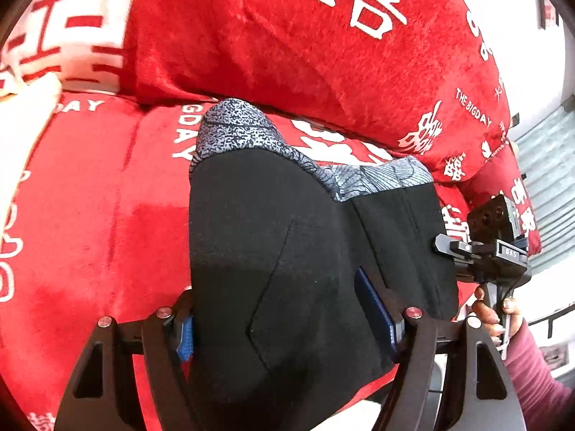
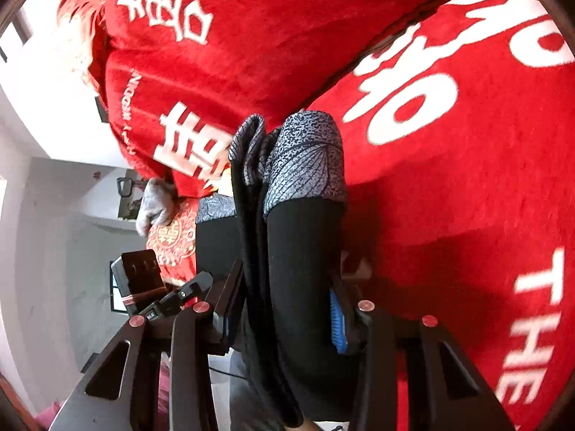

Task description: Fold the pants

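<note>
The pants (image 1: 287, 251) are black with a grey patterned waistband (image 1: 233, 129). They are folded into a thick bundle on the red bed cover (image 1: 90, 215). My left gripper (image 1: 287, 327) is shut on the near edge of the pants, blue pads on either side. My right gripper (image 2: 284, 319) is shut on the folded layers of the pants (image 2: 302, 251), seen edge-on, with the waistband (image 2: 305, 158) at the far end. The right gripper also shows at the right in the left wrist view (image 1: 488, 251), held by a hand.
A bulky red quilt with white characters (image 1: 305, 43) is piled behind the pants. A red pillow (image 2: 172, 244) and a grey cloth (image 2: 154, 204) lie at the bed's edge. White walls and floor show beyond (image 2: 54, 215).
</note>
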